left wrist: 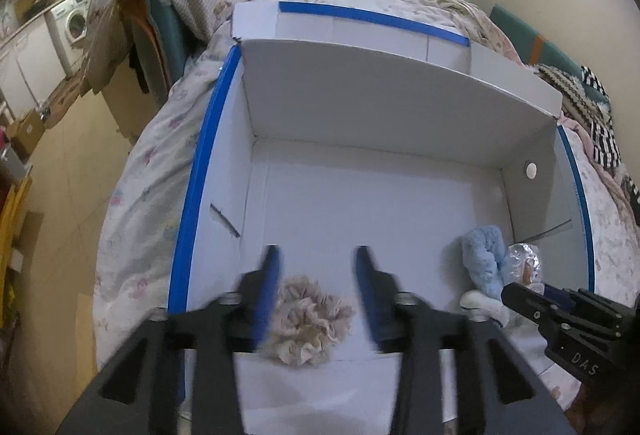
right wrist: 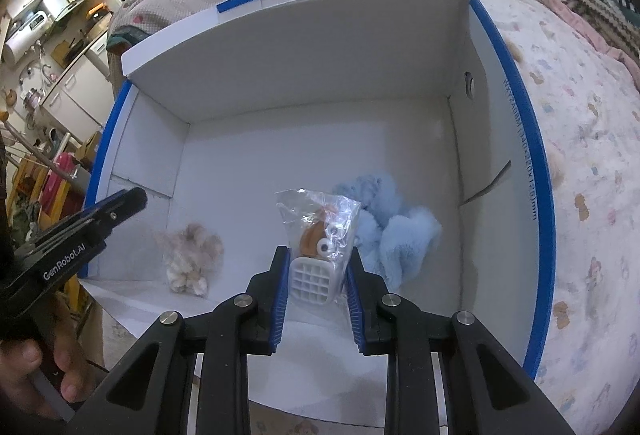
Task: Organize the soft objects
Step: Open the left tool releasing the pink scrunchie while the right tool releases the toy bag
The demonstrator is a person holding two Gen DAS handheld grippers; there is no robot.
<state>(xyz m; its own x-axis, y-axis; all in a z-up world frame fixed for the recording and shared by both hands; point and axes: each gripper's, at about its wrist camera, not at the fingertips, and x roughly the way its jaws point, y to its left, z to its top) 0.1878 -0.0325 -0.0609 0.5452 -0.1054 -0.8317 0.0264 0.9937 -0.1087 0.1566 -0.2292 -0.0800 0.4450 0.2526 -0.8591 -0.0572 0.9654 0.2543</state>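
A clear plastic packet (right wrist: 320, 223) with a brown toy and a white grid-patterned piece inside sits clamped between the blue pads of the right gripper (right wrist: 318, 267), low over the floor of the white box (right wrist: 280, 83) with blue-taped edges — just beside the fluffy light-blue plush (right wrist: 394, 231) near the right wall. Toward the left wall lies a beige frilly scrunchie (left wrist: 310, 319), and the left gripper (left wrist: 316, 275) hovers above it with its fingers spread and gripping nothing. The box rests on a bed with a pale patterned quilt (right wrist: 592, 155).
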